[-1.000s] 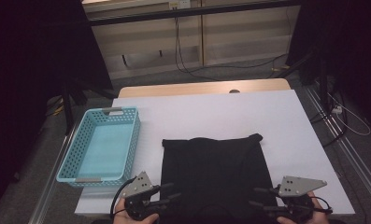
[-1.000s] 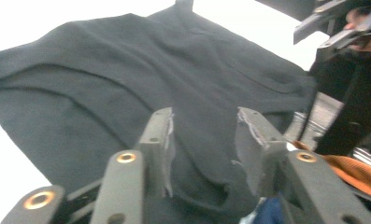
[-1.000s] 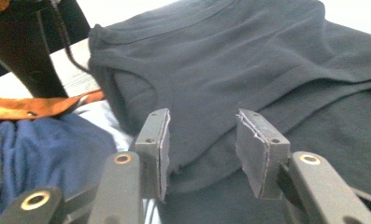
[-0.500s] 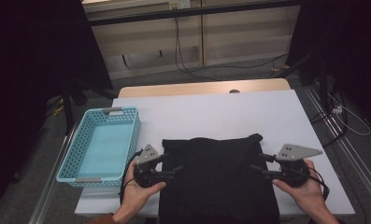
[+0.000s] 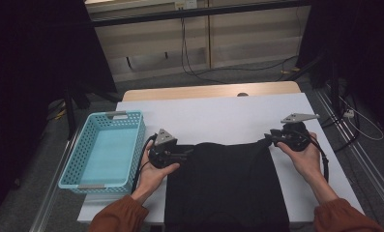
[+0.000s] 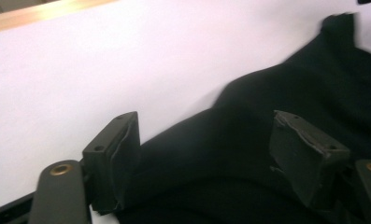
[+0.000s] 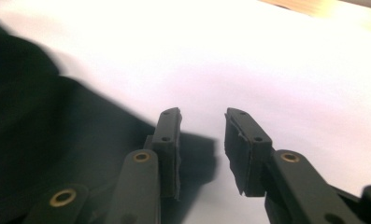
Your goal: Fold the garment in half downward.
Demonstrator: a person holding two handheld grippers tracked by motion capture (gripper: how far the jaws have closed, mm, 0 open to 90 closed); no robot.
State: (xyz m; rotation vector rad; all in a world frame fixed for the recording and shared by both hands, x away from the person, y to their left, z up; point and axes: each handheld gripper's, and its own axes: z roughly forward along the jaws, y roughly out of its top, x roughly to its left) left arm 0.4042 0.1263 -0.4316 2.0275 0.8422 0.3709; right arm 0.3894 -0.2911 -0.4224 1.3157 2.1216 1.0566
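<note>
A black garment (image 5: 223, 188) lies flat on the white table (image 5: 218, 116), reaching down to the near edge. My left gripper (image 5: 189, 153) is at its far left corner. In the left gripper view its jaws (image 6: 206, 135) stand wide apart and have just been opening; black cloth (image 6: 314, 74) lies between them, clear of the pads. My right gripper (image 5: 270, 138) is at the far right corner. Its jaws (image 7: 202, 126) have just been closing, and a gap still shows between the pads, with the cloth's edge (image 7: 43, 121) beside and under the left finger.
A light blue plastic basket (image 5: 105, 150) stands at the table's left edge, close to my left hand. Bare white tabletop stretches beyond the garment to a wooden strip (image 5: 204, 92) at the far edge. Cables run across the floor behind.
Both hands have moved away from the near edge, up along the garment's sides to its far corners. The garment has stayed in place.
</note>
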